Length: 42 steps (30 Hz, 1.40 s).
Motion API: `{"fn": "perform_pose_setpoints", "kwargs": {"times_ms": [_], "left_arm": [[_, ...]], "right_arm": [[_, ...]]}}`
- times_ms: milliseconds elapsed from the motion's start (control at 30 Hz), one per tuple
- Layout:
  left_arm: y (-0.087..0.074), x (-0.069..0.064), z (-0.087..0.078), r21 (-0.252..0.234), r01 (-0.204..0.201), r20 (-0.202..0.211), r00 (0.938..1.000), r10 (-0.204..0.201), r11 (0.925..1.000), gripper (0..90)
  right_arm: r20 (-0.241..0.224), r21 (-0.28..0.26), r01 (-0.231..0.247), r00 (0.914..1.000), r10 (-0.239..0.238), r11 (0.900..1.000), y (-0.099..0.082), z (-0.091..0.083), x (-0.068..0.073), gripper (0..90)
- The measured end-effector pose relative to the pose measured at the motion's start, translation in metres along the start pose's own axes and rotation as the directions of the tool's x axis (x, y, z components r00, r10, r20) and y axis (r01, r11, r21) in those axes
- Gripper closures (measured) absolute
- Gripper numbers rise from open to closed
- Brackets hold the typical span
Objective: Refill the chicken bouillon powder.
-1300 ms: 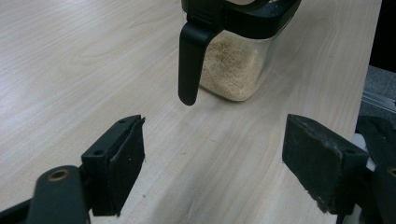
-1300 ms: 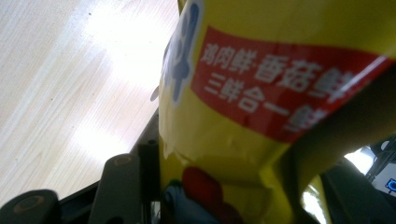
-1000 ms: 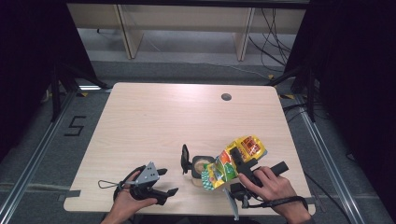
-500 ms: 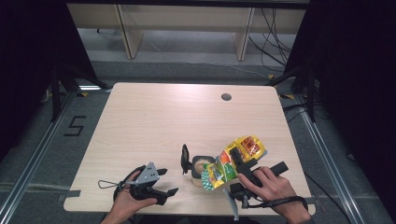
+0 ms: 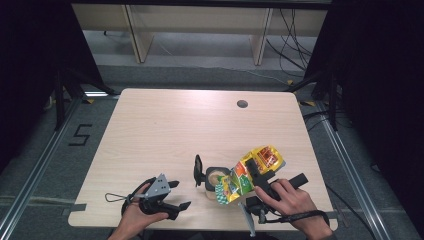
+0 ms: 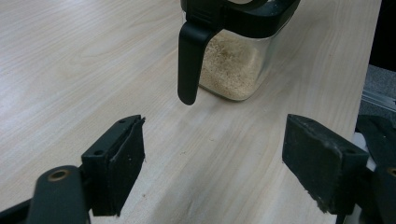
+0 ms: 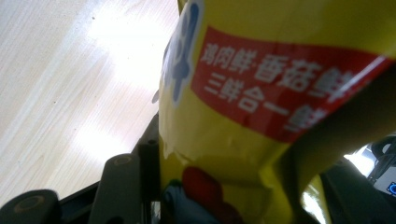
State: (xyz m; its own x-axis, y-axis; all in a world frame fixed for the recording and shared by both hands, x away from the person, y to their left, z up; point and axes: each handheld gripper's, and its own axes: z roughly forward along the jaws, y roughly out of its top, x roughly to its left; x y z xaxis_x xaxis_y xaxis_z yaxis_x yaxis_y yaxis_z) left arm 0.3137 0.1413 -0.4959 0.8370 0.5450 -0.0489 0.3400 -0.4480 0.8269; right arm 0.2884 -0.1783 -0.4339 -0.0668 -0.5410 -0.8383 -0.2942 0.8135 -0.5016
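A yellow seasoning bag (image 5: 252,172) is held tipped over an open jar (image 5: 216,177) near the front edge of a wooden table (image 5: 200,125), in what appears to be the pouring step of a refill. The bag is clamped in the right gripper (image 5: 257,182), whose jaws are seen in the right gripper view pressed against both sides of the bag (image 7: 261,93), closed about halfway on its bulk. The bag's lower, green-printed end is angled down toward the jar's mouth, while its upper end is raised toward the table's right side.

The jar, a clear container with a black rim and a flipped-up black lid (image 5: 198,170), is shown in the left gripper view to hold a layer of pale granules (image 6: 231,65), with its black handle (image 6: 189,65) hanging toward the camera. The left gripper (image 5: 175,195) is rested on the table to the jar's left, its jaws spread wide and empty, with the jar standing ahead of them and apart from both pads.

Whether granules are flowing cannot be told. The next move is judged to call for a steady tilt of the bag, its opening kept directly above the jar's mouth so nothing is spilled on the table.
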Motion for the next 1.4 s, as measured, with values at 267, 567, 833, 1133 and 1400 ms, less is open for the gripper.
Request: {"fn": "perform_pose_setpoints", "kwargs": {"times_ms": [267, 567, 833, 1133, 1400], "left_arm": [[0.0002, -0.0008, 0.0005, -0.016, -0.001, 0.008, 1.0, 0.001, 0.9999, 20.7], [0.0001, -0.0014, 0.0006, -0.021, 0.017, 0.009, 0.9998, -0.017, 0.9996, 20.7], [-0.0002, -0.0016, 0.0006, -0.022, 0.016, 0.007, 0.9998, -0.016, 0.9996, 20.6], [-0.0002, -0.0017, 0.0005, -0.022, 0.02, 0.005, 0.9998, -0.02, 0.9996, 20.7], [-0.0001, -0.0012, 0.0002, -0.018, 0.018, 0.007, 0.9998, -0.018, 0.9997, 20.6]], "right_arm": [[0.004, -0.003, 0.011, 0.9999, -0.011, 0.9999, 0.0022, -0.0007, 0.0001, 50.0], [-0.022, -0.005, 0.007, 0.9997, -0.007, 1.0, 0.0027, 0.0003, 0.0007, 50.1], [-0.005, -0.003, 0.004, 1.0, -0.004, 1.0, 0.0021, -0.0006, 0.0008, 50.1], [-0.009, -0.006, 0.004, 1.0, -0.004, 1.0, 0.002, -0.0001, 0.0007, 50.1], [-0.013, -0.011, 0.007, 0.9999, -0.007, 0.9999, 0.0001, 0.0, -0.0004, 50.2]]}}
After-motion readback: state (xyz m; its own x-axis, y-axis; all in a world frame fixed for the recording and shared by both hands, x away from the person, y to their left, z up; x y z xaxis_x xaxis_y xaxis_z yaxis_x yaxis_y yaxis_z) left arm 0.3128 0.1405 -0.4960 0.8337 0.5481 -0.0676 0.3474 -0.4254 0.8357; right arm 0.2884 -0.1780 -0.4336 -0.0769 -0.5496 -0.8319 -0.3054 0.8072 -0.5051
